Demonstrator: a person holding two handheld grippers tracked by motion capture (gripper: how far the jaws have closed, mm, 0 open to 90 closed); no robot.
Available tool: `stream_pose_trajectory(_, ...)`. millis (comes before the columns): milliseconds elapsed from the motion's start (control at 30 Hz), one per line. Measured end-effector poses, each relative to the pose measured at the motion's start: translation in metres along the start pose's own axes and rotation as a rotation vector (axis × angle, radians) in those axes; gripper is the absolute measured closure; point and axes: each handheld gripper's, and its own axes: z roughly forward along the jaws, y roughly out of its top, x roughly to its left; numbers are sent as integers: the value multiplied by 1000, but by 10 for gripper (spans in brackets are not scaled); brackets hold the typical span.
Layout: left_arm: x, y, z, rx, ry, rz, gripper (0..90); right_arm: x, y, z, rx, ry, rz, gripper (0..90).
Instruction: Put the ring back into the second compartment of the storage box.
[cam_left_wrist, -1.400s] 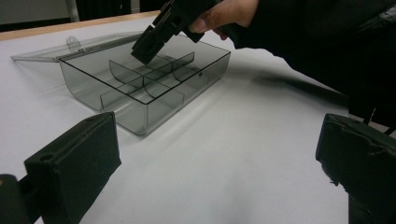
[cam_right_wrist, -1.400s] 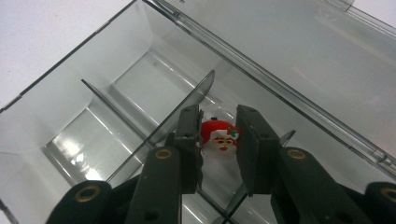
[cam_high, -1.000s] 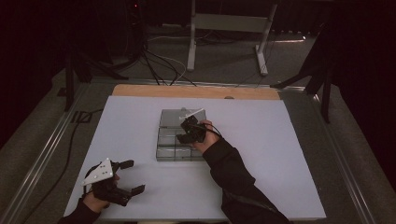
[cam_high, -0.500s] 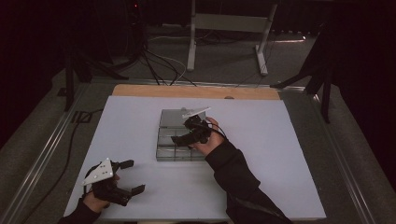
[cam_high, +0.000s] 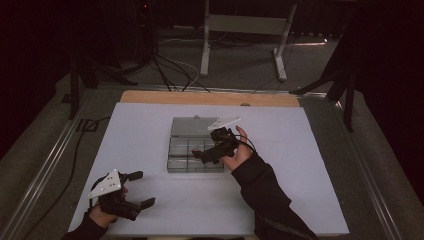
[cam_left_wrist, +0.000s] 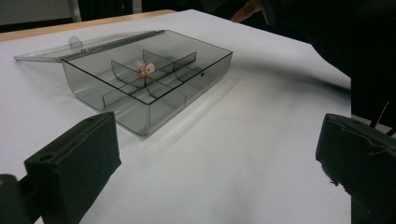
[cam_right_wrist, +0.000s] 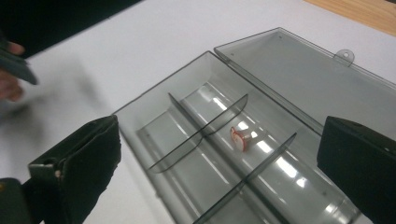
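- The left gripper (cam_high: 132, 189) is held low over the near left corner of the worktop (cam_high: 310, 200), well apart from the box. Its fingers (cam_left_wrist: 70, 172) are spread wide with nothing between them. This is judged to be a waiting position that keeps the approach to the box free.
- The clear compartment box (cam_high: 195, 147) is set flat at the middle of the worktop. Its lid (cam_right_wrist: 308, 74) is folded fully back and lies on the surface on the far side, so that every compartment is accessible from above.
- A small red-and-white part (cam_right_wrist: 240, 138) lies loose on the floor of one compartment, between two dividers. In the left gripper view it is seen in a far cell (cam_left_wrist: 146, 70), next to the hinge side. Its exact kind cannot be told.
- The right gripper (cam_high: 212, 147) is held above the near right portion of the box and is angled down into it. Its fingers (cam_right_wrist: 79, 158) are parted wide and empty, and the small part is framed between them in the right gripper view. No contact with the part or the dividers is seen. The pose is judged to suit a reach toward that compartment.
- The worktop is covered by a plain white sheet, with a strip of wood (cam_high: 210, 98) exposed along the far edge.
- The room beyond is dim. A dark floor, loose cables (cam_high: 170, 70) and a pale metal stand (cam_high: 245, 30) are seen behind the worktop.
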Motion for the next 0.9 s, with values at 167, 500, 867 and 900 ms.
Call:
stream_pose_trajectory(167,1,0,0,2,1,-1,2,-4,-7,-16,-23,1,9,0)
stream_pose_trajectory(500,1,0,1,4,2,-1,2,-13,-33,-42,-33,2,-2,0)
stream_pose_trajectory(867,0,0,1,4,2,1,2,-18,-78,-68,-43,-22,26,0)
stream_pose_trajectory(900,0,0,1,5,3,2,2,-18,-82,-69,-43,-27,33,0)
